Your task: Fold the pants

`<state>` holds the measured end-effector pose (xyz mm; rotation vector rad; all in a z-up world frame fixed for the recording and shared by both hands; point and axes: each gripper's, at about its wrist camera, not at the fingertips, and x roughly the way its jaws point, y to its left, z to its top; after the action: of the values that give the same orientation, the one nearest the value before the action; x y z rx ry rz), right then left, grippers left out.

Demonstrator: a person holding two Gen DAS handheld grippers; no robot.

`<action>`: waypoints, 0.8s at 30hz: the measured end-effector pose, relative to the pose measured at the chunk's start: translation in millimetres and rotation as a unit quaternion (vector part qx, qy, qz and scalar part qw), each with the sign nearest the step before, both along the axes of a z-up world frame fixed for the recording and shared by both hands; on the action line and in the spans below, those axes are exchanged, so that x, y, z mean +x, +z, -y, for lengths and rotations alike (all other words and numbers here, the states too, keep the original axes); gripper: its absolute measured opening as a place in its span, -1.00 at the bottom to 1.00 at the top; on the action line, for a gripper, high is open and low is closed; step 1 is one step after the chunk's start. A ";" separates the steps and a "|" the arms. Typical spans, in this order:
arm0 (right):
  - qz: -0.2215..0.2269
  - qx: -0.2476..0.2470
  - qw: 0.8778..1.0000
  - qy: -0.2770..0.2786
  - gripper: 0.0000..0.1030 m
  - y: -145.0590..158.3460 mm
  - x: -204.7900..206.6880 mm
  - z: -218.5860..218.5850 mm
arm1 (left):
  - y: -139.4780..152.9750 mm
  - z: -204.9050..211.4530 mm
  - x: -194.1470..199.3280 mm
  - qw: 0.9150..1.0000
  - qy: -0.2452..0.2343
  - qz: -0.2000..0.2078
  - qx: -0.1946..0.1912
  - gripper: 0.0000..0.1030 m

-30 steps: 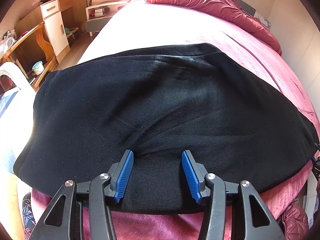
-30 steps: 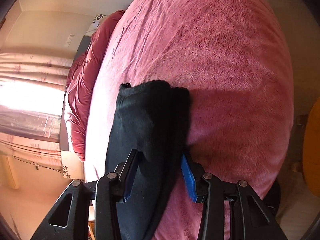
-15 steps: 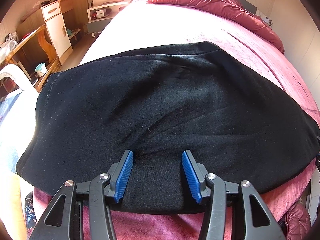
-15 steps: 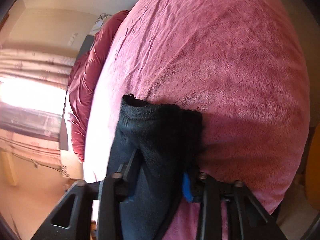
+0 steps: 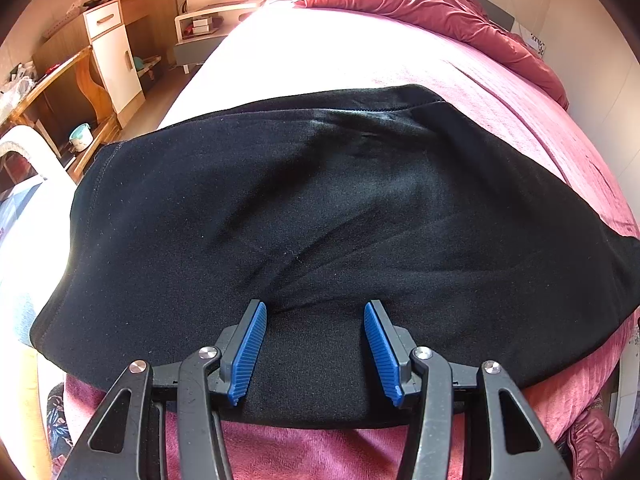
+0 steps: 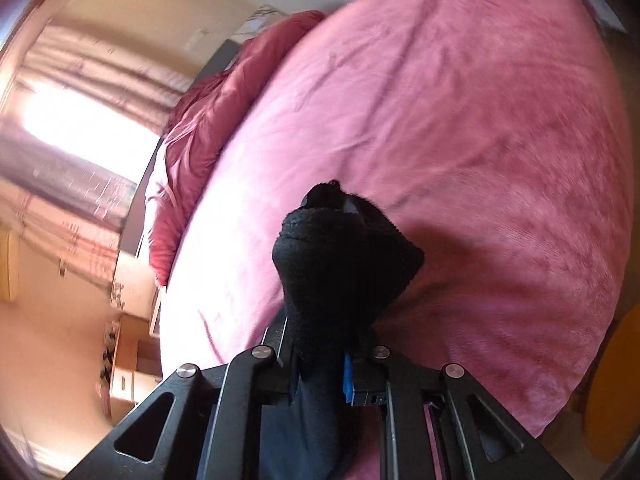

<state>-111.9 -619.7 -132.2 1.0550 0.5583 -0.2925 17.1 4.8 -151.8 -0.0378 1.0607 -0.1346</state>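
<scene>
Left tongs (image 5: 314, 346): wide apart over black pants (image 5: 320, 220), pinching nothing.
Right tongs (image 6: 320, 376): closing on bunched pants end (image 6: 344, 264).
Bed (image 6: 460, 120): pink cover.

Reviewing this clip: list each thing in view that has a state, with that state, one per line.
Black pants: spread flat across the bed, one end bunched and lifted.
Left gripper: open, blue pads apart over the pants' near edge, gripping nothing.
Right gripper: jaws closing on the bunched pants end.
Pink bedspread: laid smooth.
Red duvet: heaped at the bed's far end.
</scene>
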 end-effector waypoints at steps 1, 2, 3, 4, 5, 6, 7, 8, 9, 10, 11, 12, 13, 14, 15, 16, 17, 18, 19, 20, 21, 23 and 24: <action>0.001 -0.013 1.000 0.015 -0.70 10.5 4.4 -7.8 | 0.0 -0.8 0.2 1.000 0.000 0.000 -0.001 0.01; 0.002 -0.024 0.999 0.028 -0.70 18.1 7.4 -15.8 | 0.1 -1.6 0.5 1.000 0.000 -0.001 -0.002 0.01; 0.005 -0.037 0.998 0.043 -0.70 27.4 11.7 -25.0 | 0.2 -2.7 0.8 1.000 -0.001 -0.001 -0.003 0.02; 0.008 -0.050 0.997 0.060 -0.70 37.4 16.5 -36.2 | 0.1 -3.1 0.9 1.000 -0.002 -0.001 -0.002 0.02; 0.007 -0.060 0.995 0.074 -0.70 44.4 21.5 -46.8 | 0.2 -3.2 1.3 1.000 -0.003 -0.002 -0.002 0.02; 0.007 -0.068 0.994 0.089 -0.70 51.6 26.2 -58.2 | 0.3 -3.2 2.3 1.000 -0.005 -0.004 -0.002 0.02; 0.010 -0.076 0.991 0.105 -0.70 58.4 30.9 -71.0 | 0.9 -4.0 3.0 1.000 -0.006 -0.006 -0.004 0.02; 0.012 -0.084 0.989 0.123 -0.70 64.4 35.3 -84.9 | 2.3 -4.9 4.1 1.000 -0.006 -0.008 -0.007 0.01; 0.010 -0.094 0.986 0.139 -0.70 70.2 39.5 -98.9 | 3.4 -6.4 5.0 1.000 -0.006 -0.010 -0.011 0.01; 0.007 -0.103 0.983 0.155 -0.70 74.3 44.8 -114.5 | 4.9 -8.4 6.6 1.000 -0.005 -0.014 -0.017 0.01; 0.005 -0.110 0.979 0.171 -0.70 77.7 50.9 -130.2 | 7.0 -11.2 8.4 1.000 -0.004 -0.017 -0.025 0.01; 0.001 -0.119 0.975 0.187 -0.70 80.7 57.3 -147.4 | 9.4 -14.5 9.6 0.999 -0.001 -0.018 -0.037 0.01; -0.001 -0.128 0.971 0.203 -0.70 82.2 62.3 -164.2 | 11.8 -18.0 10.6 0.998 0.002 -0.020 -0.053 0.00; -0.003 -0.134 0.967 0.217 -0.70 81.8 66.8 -178.8 | 14.3 -21.1 11.7 0.998 0.004 -0.022 -0.066 -0.03; -0.005 -0.140 0.963 0.231 -0.70 81.9 72.7 -194.1 | 17.1 -23.6 12.7 0.997 0.005 -0.023 -0.078 -0.06; -0.010 -0.147 0.958 0.246 -0.71 81.3 78.6 -210.5 | 20.2 -25.6 13.6 0.996 0.004 -0.024 -0.090 -0.08; -0.014 -0.155 0.953 0.259 -0.71 80.1 83.3 -225.2 | 23.9 -27.2 14.1 0.995 0.001 -0.023 -0.102 -0.14; -0.017 -0.162 0.948 0.272 -0.71 78.3 89.0 -240.7 | 28.1 -27.9 14.3 0.994 -0.003 -0.020 -0.110 -0.15; -0.022 -0.166 0.943 0.287 -0.71 75.1 94.1 -257.1 | 32.5 -28.1 14.8 0.993 -0.006 -0.017 -0.117 -0.15; -0.027 -0.167 0.939 0.299 -0.71 71.0 98.7 -269.3 | 36.4 -27.3 15.9 0.992 -0.012 -0.017 -0.128 -0.16; -0.033 -0.173 0.934 0.311 -0.71 66.8 102.4 -283.4 | 39.6 -27.5 17.3 0.989 -0.017 -0.019 -0.143 -0.16; -0.049 -0.196 0.920 0.336 -0.71 56.7 107.6 -312.8 | 44.4 -26.6 21.4 0.983 -0.030 -0.028 -0.177 -0.16; -0.060 -0.207 0.913 0.348 -0.71 49.8 109.8 -327.7 | 46.4 -24.9 23.3 0.981 -0.036 -0.031 -0.189 -0.16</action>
<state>-2.2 -291.9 -82.4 0.3823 0.8989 0.1568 40.4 29.7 -105.4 -0.3493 1.0870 -0.4024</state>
